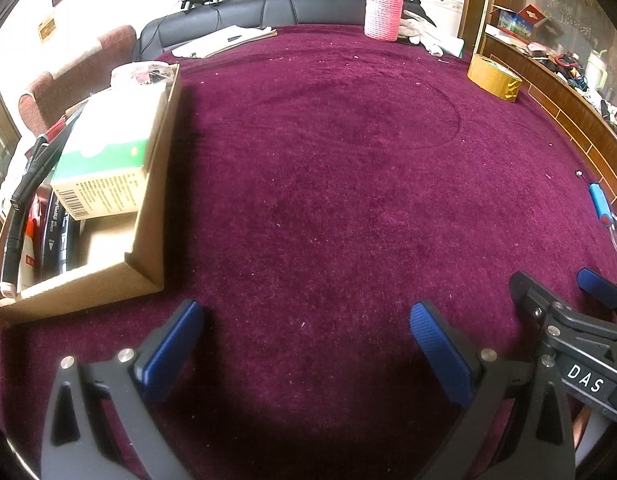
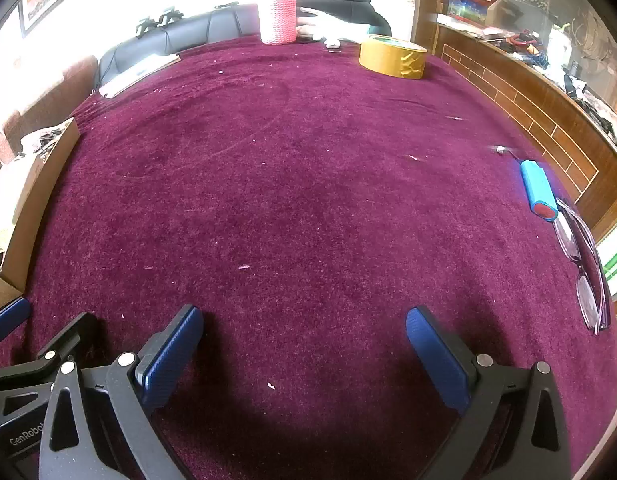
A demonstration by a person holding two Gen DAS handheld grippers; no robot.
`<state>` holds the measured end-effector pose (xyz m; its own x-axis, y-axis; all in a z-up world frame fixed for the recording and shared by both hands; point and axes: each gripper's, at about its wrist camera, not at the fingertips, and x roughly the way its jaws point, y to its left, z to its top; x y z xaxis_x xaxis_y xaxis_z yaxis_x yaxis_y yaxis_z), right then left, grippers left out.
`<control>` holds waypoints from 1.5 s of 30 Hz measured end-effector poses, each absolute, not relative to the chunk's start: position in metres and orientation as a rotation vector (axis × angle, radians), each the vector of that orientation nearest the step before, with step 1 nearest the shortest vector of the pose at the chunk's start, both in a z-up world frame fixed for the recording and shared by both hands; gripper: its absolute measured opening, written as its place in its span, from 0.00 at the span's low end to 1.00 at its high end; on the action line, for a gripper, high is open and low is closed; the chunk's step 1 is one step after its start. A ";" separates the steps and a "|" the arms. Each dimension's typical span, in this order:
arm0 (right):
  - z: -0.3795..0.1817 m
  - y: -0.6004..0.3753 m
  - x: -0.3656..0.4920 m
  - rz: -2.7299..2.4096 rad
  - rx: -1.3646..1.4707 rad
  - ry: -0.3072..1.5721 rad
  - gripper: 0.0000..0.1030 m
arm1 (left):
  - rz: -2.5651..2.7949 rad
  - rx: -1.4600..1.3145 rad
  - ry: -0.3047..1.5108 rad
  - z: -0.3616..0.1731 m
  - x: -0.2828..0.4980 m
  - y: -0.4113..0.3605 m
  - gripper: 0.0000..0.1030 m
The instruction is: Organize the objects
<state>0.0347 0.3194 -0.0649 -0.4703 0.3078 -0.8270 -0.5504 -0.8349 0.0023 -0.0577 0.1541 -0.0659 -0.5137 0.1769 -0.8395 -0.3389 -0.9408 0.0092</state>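
Both grippers hanging wide open over the purple cloth [image 2: 288, 184]

Left gripper [image 1: 304, 344] and right gripper [image 2: 304, 344] grip nothing; box [image 1: 148, 216] sits left, tape [image 2: 392, 58] far, battery [image 2: 538, 190] touching glasses [image 2: 584, 264] right.

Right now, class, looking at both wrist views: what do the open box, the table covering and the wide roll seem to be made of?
Open box: brown cardboard, matte, with raw cut edges showing.
Table covering: maroon cloth, apparently velvety pile, with brushed streaks and clinging lint.
Wide roll: probably glossy tan plastic packing tape; its side is wrinkled and shiny.
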 end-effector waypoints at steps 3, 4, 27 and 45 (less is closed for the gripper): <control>-0.065 0.320 0.035 2.301 -1.218 0.368 1.00 | 2.486 -1.350 0.250 -0.066 -0.058 0.155 1.00; -0.065 0.320 0.035 2.301 -1.218 0.368 1.00 | 2.485 -1.350 0.251 -0.065 -0.057 0.154 1.00; -0.065 0.320 0.035 2.302 -1.218 0.368 1.00 | 2.474 -1.349 0.257 -0.065 -0.056 0.160 1.00; -0.065 0.320 0.036 2.302 -1.217 0.367 1.00 | 2.471 -1.349 0.251 -0.073 -0.049 0.165 1.00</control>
